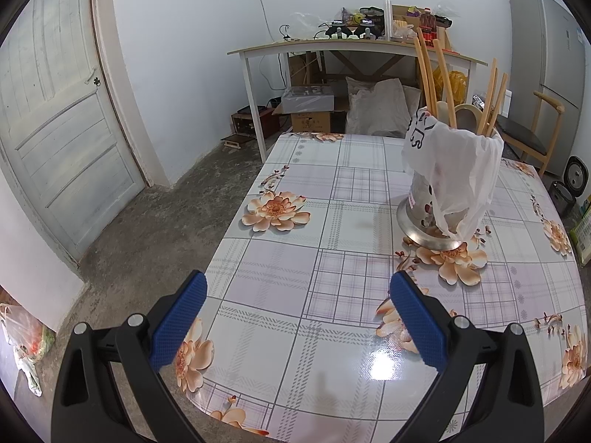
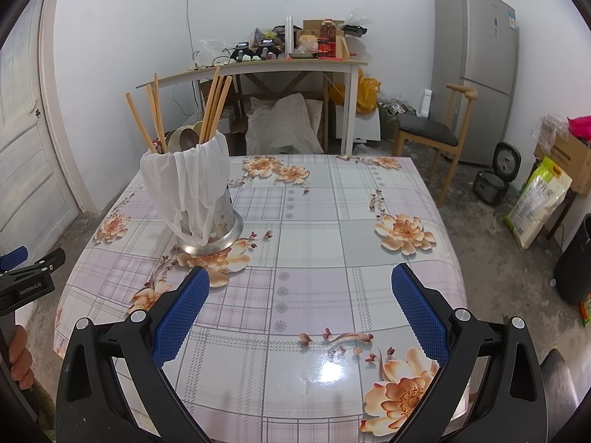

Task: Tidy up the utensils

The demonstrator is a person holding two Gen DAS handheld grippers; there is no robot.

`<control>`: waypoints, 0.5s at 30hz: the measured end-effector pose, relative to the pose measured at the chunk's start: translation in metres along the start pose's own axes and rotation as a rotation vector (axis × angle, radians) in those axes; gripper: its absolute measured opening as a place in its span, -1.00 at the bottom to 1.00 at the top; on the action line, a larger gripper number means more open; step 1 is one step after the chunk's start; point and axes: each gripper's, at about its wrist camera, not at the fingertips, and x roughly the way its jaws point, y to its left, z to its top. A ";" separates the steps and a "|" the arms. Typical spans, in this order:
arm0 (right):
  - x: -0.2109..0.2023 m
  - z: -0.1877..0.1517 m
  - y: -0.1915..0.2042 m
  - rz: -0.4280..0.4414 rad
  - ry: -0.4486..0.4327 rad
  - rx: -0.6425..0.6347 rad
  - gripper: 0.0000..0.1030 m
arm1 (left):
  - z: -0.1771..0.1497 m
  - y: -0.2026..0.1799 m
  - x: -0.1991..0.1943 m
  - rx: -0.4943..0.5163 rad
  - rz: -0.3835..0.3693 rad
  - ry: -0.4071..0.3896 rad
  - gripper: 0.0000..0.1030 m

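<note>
A metal utensil holder [image 1: 428, 217] [image 2: 218, 221] stands upright on the floral tablecloth, draped in a white plastic bag [image 1: 458, 162] [image 2: 188, 184]. Several wooden chopsticks [image 1: 428, 77] [image 2: 212, 107] and a wooden spoon [image 1: 467, 112] [image 2: 184, 134] stick out of its top. My left gripper [image 1: 297, 288] hovers open over the table's near left edge, below and left of the holder, with nothing between its blue pads. My right gripper [image 2: 301, 280] is open and empty too, with the holder ahead on its left. The left gripper's body [image 2: 26, 277] shows at the right wrist view's left edge, held by a hand [image 2: 20, 354].
The table [image 2: 314, 229] has a glossy flowered cloth. Behind it stand a cluttered white desk [image 2: 295, 68], sacks and boxes, a wooden chair [image 2: 436, 133], a grey fridge [image 2: 476, 70], a rice cooker [image 2: 495, 181] and a rice bag [image 2: 539, 203]. A door [image 1: 55, 110] is at left.
</note>
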 end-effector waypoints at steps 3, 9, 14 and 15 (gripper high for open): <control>0.000 0.001 0.002 0.002 -0.001 -0.001 0.84 | 0.000 0.000 0.000 0.001 0.000 0.000 0.89; 0.001 0.000 0.001 0.001 -0.001 0.000 0.84 | 0.000 0.000 0.000 0.002 -0.001 0.000 0.89; 0.001 0.000 0.001 0.001 0.000 0.001 0.84 | 0.000 0.000 0.000 0.002 0.000 0.001 0.89; 0.001 0.000 0.002 0.001 0.000 0.001 0.84 | 0.000 0.000 0.000 0.002 0.000 0.001 0.89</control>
